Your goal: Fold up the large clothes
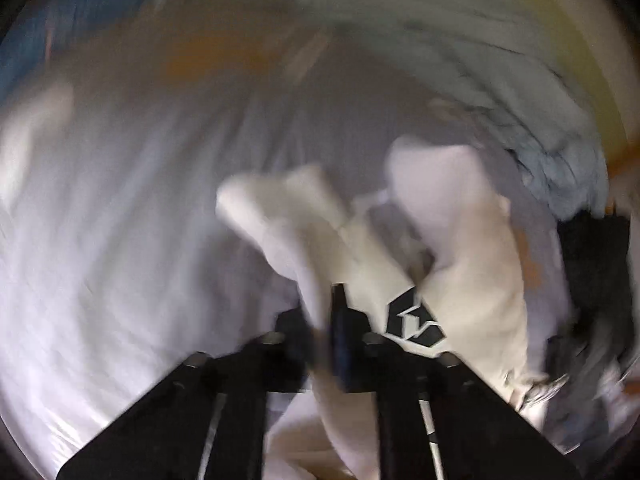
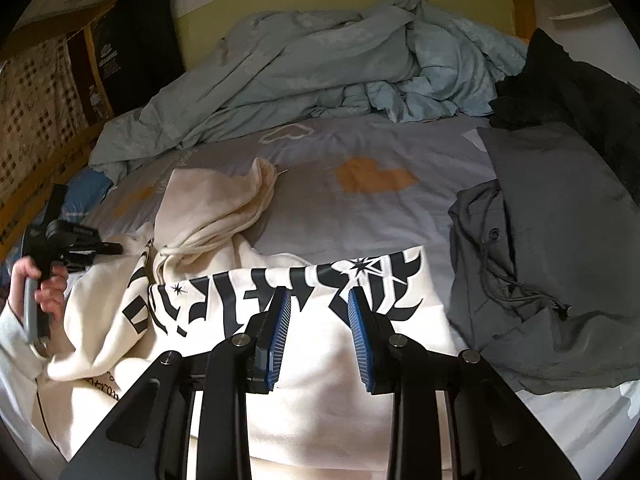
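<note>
At the left, a hand (image 2: 48,288) holds the left claw (image 2: 114,247) tilted down, its jaws shut on a fold of the cream hoodie (image 2: 328,368), which lies on the near bed (image 2: 360,216). The right claw (image 2: 318,334) hovers half open above the print, holding nothing. A grey garment (image 2: 560,240) lies right.
</note>
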`<action>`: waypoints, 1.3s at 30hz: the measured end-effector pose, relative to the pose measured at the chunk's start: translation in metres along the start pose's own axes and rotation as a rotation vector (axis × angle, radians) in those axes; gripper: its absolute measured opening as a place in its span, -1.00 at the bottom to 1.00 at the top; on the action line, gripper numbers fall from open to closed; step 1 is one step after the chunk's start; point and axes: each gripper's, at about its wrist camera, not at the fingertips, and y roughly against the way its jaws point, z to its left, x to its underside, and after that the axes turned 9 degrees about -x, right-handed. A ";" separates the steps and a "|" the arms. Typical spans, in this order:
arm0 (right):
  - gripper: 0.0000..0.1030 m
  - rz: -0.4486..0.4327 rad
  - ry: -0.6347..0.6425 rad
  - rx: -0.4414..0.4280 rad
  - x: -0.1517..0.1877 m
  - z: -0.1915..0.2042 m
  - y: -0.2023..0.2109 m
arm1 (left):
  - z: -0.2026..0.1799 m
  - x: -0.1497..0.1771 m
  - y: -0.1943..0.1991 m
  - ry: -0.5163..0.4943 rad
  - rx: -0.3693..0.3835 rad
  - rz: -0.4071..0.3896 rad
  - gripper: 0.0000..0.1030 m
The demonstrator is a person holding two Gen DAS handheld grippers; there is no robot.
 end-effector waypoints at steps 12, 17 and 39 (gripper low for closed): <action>-0.38 -0.070 -0.056 0.018 -0.011 -0.020 0.044 | -0.120 0.151 0.177 -0.535 0.132 -0.661 -0.88; -0.38 -0.044 -0.098 -0.009 -0.001 -0.033 0.061 | -0.146 0.223 0.146 -0.548 0.179 -0.567 -0.88; -0.38 0.049 0.123 -0.132 0.067 0.029 0.054 | -0.065 0.280 0.149 -0.469 0.066 -0.543 0.08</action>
